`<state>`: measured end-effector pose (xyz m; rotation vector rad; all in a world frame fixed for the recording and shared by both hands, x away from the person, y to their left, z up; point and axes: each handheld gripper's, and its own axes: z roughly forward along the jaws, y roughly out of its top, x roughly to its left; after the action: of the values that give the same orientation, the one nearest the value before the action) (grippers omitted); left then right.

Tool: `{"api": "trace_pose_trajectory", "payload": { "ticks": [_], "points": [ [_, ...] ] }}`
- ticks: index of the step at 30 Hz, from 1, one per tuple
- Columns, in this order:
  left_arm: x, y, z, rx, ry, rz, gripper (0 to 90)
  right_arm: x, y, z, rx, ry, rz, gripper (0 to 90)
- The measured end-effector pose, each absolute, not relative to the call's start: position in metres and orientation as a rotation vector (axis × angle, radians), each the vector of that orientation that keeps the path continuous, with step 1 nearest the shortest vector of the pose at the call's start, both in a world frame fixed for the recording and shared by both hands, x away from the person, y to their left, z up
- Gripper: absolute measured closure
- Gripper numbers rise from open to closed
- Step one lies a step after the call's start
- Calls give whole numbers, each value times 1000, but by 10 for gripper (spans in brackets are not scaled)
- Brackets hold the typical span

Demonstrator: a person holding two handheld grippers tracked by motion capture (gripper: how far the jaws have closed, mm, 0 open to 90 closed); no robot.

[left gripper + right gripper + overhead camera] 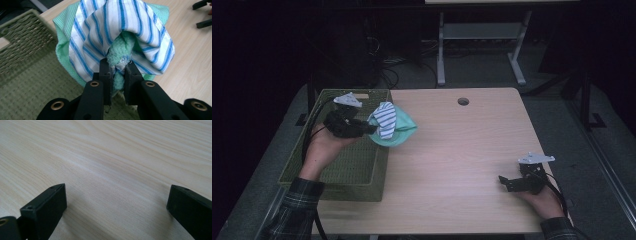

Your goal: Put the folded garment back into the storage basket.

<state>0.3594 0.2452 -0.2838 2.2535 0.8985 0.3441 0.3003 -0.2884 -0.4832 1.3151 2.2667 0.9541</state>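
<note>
Left gripper (371, 128) clamped, right gripper (507, 183) spread.

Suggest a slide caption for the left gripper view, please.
Left gripper pinching bundled green and striped cloths above woven basket.

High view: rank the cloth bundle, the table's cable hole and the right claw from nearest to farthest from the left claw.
1. Cloth bundle, clamped in the left claw over the basket's edge.
2. Cable hole, at the table's far middle.
3. Right claw, at the near right.
</note>
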Motion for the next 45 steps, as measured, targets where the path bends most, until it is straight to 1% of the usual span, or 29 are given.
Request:
{"api": "trace_pose_trajectory", "payload": {
  "ticks": [4,12,23,45],
  "points": [
    [359,260,-285,2247,947,399,786,300,-288,-483,1315,2267,954,22],
    [358,290,-292,2197,1059,430,786,301,-289,-483,1308,2266,954,23],
    [359,320,-310,2176,1176,461,786,301,-289,-483,1308,2267,954,22],
    [372,329,-362,2209,1262,412,786,301,-289,-483,1308,2267,954,23]
  ]
}}
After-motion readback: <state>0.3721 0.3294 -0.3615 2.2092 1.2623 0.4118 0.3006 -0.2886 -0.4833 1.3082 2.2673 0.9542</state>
